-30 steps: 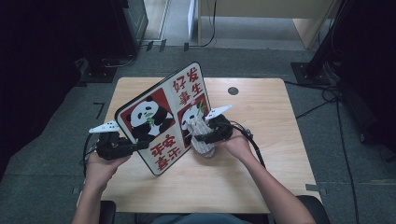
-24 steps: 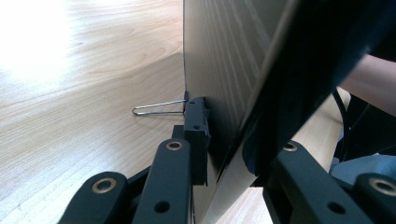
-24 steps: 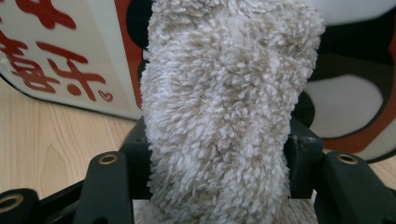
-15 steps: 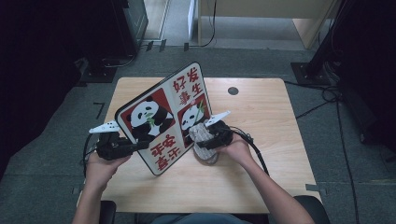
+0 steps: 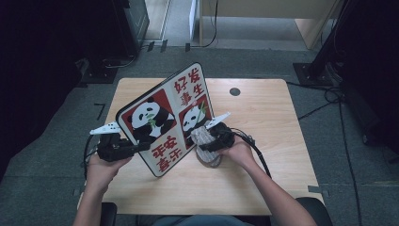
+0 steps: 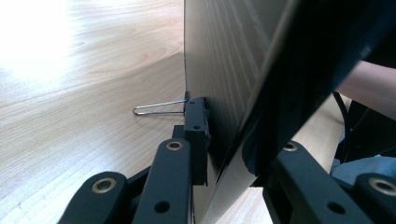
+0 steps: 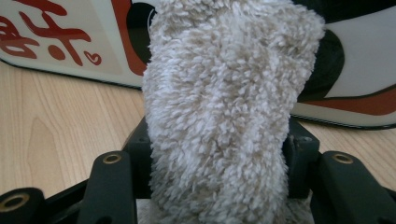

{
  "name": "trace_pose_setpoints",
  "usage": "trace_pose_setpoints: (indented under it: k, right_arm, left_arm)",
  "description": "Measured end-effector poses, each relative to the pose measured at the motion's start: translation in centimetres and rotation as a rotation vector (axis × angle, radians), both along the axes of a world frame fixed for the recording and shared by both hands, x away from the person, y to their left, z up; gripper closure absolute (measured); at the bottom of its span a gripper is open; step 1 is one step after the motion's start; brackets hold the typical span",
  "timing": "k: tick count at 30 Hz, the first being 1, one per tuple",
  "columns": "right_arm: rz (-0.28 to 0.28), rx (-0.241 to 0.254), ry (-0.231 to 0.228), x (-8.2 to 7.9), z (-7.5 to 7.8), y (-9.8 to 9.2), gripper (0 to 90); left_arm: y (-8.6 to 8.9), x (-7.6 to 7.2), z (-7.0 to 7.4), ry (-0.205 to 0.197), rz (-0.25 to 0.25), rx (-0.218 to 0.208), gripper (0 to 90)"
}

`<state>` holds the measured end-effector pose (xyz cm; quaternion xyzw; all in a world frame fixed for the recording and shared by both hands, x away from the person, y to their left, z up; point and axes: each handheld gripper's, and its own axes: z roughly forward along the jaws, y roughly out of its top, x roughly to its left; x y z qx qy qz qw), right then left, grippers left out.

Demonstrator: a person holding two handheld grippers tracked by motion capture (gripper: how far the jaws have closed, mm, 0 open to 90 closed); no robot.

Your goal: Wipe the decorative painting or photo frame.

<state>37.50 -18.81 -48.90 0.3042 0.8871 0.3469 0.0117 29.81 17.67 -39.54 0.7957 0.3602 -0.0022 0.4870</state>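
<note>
On the wooden table [image 5: 263,141], the left tool [image 6: 224,154] clamps the panda board [image 5: 164,117], its rear stand wire [image 6: 156,109] visible; the right tool [image 7: 219,158] grips a fluffy cloth [image 7: 224,107].

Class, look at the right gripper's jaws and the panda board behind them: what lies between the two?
A fluffy beige cloth, clamped in the right gripper, stands between its jaws and the panda board; the right gripper view shows it.

The tilted panda board [image 5: 164,117] blocks the table's [image 5: 263,108] left; right side open.
</note>
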Motion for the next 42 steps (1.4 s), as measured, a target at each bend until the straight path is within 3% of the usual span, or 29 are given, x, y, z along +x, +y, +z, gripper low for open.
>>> trace_pose_setpoints:
  k: [7, 11, 18, 29, 41, 42]
  right_arm:
    - [-0.012, 0.026, -0.011, -0.1, 1.4, -0.6, 44.6]
    - [-0.008, 0.080, -0.034, -0.3, 3.0, -0.5, 44.5]
    - [0.014, 0.102, -0.071, -0.5, 5.4, 0.0, 44.3]
    - [0.028, 0.133, -0.089, -0.5, 8.8, 0.7, 43.8]
    - [0.044, 0.149, -0.136, 0.2, 13.8, 1.7, 43.5]
    - [0.049, 0.150, -0.151, 0.3, 14.9, 2.1, 43.4]
  left_arm:
    - [0.0, 0.0, 0.0, -0.004, 0.001, 0.003, 77.2]
    - [0.0, 0.0, 0.0, -0.004, 0.002, 0.004, 77.3]
    - [0.0, 0.0, 0.0, 0.001, -0.004, 0.000, 77.0]
    - [0.0, 0.0, 0.0, 0.001, -0.004, -0.001, 76.9]
    - [0.0, 0.1, 0.0, 0.000, -0.004, 0.000, 77.0]
    - [0.0, 0.1, 0.0, -0.001, -0.004, 0.000, 77.0]
